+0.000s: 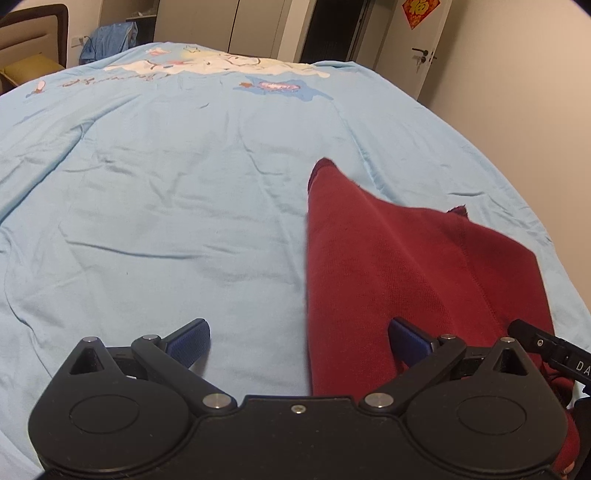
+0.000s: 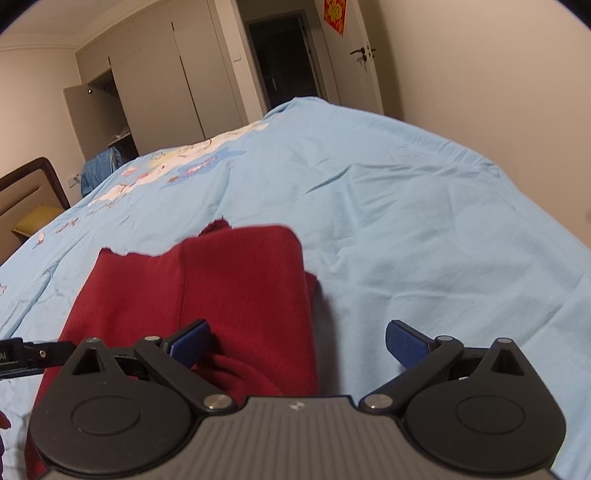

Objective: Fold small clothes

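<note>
A dark red garment [image 1: 388, 266] lies on the light blue bedspread [image 1: 166, 184], partly folded into a long shape. In the left wrist view it fills the lower right, and my left gripper [image 1: 299, 341] stands open over its left edge, one blue pad on bare bedspread and the other above the red cloth. In the right wrist view the garment [image 2: 221, 288] lies at lower left, its right side doubled over. My right gripper [image 2: 297, 343] is open above the garment's right edge, nothing between its fingers. The other gripper's tip [image 2: 22, 356] shows at the far left.
The bed runs to a printed white patch [image 1: 221, 64] at its far end. Beyond stand wardrobes [image 2: 166, 81], a dark doorway [image 2: 284, 59] and a door with a red decoration [image 1: 421, 13]. A headboard [image 2: 26, 192] and a blue cloth [image 1: 110, 38] are at the left.
</note>
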A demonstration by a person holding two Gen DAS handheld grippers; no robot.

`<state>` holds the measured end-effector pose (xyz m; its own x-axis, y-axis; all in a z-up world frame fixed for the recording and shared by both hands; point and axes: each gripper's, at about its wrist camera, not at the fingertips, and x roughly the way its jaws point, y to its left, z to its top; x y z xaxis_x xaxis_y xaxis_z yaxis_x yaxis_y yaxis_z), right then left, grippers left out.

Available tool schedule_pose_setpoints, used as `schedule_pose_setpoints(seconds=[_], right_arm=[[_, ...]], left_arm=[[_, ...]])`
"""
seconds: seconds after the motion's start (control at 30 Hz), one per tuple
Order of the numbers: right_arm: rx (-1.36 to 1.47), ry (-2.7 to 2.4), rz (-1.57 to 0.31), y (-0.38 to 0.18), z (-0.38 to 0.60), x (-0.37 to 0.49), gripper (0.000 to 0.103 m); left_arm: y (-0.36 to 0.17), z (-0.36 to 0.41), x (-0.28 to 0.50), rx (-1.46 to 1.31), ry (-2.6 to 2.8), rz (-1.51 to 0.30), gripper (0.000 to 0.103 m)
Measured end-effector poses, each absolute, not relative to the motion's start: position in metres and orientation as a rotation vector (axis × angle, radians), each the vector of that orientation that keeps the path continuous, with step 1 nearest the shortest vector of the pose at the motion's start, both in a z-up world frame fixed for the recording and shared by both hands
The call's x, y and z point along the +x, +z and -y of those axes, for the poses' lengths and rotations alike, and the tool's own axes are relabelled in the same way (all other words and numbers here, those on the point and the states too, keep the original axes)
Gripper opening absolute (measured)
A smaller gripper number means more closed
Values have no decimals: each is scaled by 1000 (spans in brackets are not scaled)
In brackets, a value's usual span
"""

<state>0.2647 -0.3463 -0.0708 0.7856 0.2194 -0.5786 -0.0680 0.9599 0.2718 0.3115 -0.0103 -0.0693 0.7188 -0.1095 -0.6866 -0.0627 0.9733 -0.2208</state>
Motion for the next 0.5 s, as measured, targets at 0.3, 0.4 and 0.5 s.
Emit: schedule_pose_setpoints(seconds=[0.3,0.4,0.5], right_arm=[[318,180,-638,-87,351,258,103],[334,196,-624,-88,353,255,103],[399,236,-614,-87,363,255,103]], left_arm=[[-87,-3,315,-257,-65,-784,103],[-89,-4,314,-249,-73,-773,102],[-91,-6,313,-252,-81,-763,102]])
